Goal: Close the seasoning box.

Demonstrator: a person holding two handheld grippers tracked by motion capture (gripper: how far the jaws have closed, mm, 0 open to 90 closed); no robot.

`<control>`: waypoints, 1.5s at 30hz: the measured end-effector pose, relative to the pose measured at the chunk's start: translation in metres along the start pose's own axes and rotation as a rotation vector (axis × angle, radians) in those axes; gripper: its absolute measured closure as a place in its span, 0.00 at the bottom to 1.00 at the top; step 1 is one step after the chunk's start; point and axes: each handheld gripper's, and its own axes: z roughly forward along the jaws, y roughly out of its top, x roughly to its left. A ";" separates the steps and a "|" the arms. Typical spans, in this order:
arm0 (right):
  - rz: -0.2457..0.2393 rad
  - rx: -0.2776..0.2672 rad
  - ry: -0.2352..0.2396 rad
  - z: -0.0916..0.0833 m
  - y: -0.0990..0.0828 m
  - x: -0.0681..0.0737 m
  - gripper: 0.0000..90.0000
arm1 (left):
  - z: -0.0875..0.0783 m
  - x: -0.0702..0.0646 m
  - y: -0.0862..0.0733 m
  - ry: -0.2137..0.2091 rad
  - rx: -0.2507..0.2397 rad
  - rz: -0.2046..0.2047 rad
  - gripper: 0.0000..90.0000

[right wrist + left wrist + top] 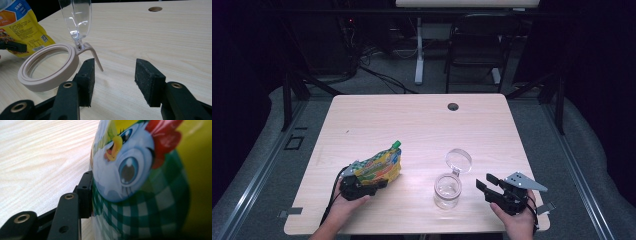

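The left tongs (371, 186) were clamped on the lower end of the spouted pouch (379, 166), which lay tilted on the tabletop (422, 125) just left of the glass jar (447, 190). In the left gripper view one black pad (86, 192) pressed flat against the pouch's printed face, a cartoon bird over green check; the other pad was hidden behind the pouch. The pouch's green cap (396, 145) pointed up and away from the jar, toward the far side of the tabletop.

The jar stood open, its clear hinged lid (459, 161) swung back behind the beige rim (47, 68). To the right of the jar the right tongs (490, 184) were spread apart with nothing between them, near the jar but not touching it.

It looked to me as if the pouch was meant to go to the jar. To do that well, I judged, the grip should stay low on the pouch so the spout end remains free, and the lift should be slow, since a soft pouch sags and swings. The cap appeared to be on, so it would need to come off before any pouring. The right tongs would do best closing on the jar's rim or wall to steady it, keeping clear of the raised lid, which could be knocked shut.

Counted: one pouch, one jar with one lid, two tongs, and one round hole (453, 106) in the tabletop beyond the jar.
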 end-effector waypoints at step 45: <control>-0.231 -0.048 0.103 -0.010 0.032 0.062 0.70 | -0.001 -0.043 0.008 0.078 0.070 0.171 0.62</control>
